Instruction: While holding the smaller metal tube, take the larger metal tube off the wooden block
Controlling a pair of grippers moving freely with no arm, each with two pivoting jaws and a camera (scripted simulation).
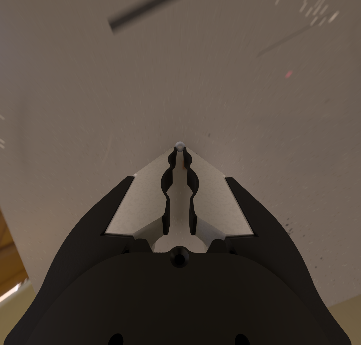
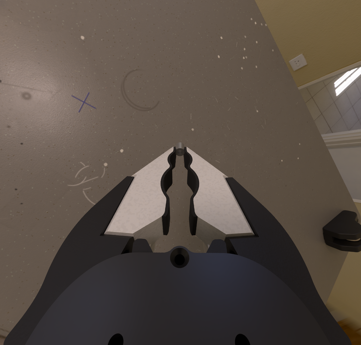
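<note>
Your left claw (image 1: 179, 147) is pinching a pale, whitish tube (image 1: 179, 145) right at its tips, and you are seeing that tube end-on as a small ring just above the fingertips (image 1: 174, 150). Below it the speckled grey table (image 1: 195, 81) is showing streaked and blurred. A dark bar (image 1: 150, 7) is lying on the table far ahead and to the left, too blurred to say what it is, and a small pink spot (image 1: 288, 74) is showing off to the right.

Your right claw (image 2: 179, 150) is pinching a darker grey tube (image 2: 179, 149) at its tips, also seen end-on, with its bore facing you. The table (image 2: 175, 42) under it is looking sharp here, carrying a blue cross (image 2: 83, 102), a ring-shaped stain (image 2: 139, 90) and pale scratches (image 2: 86, 177). The other claw (image 2: 341, 232) is showing at the right edge, beside the table's rim. Beyond that, a yellow wall with a white socket (image 2: 298, 62) is filling the upper right corner.

Which tube is the larger one, you cannot tell from these views.
</note>
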